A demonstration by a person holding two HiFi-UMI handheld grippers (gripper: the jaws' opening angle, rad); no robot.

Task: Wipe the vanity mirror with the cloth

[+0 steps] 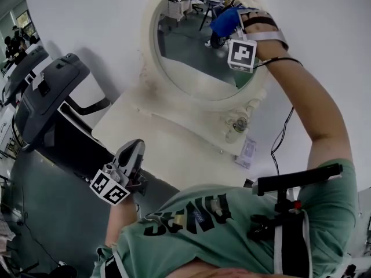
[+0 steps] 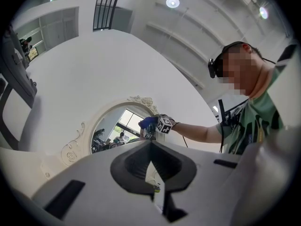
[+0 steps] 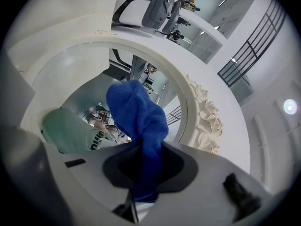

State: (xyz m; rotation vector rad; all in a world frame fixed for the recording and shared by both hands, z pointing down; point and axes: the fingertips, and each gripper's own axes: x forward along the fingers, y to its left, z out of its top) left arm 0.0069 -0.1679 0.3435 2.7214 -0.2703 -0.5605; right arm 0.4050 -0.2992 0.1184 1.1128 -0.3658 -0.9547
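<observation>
Right gripper [image 3: 142, 150] pinches bunched blue cloth [image 3: 136, 112] at ornate oval mirror [image 3: 77, 76].

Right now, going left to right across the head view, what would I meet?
dark machine → left gripper → mirror → cable

Head view down; all views share mirror [image 1: 191, 57], right gripper view nearest
</observation>
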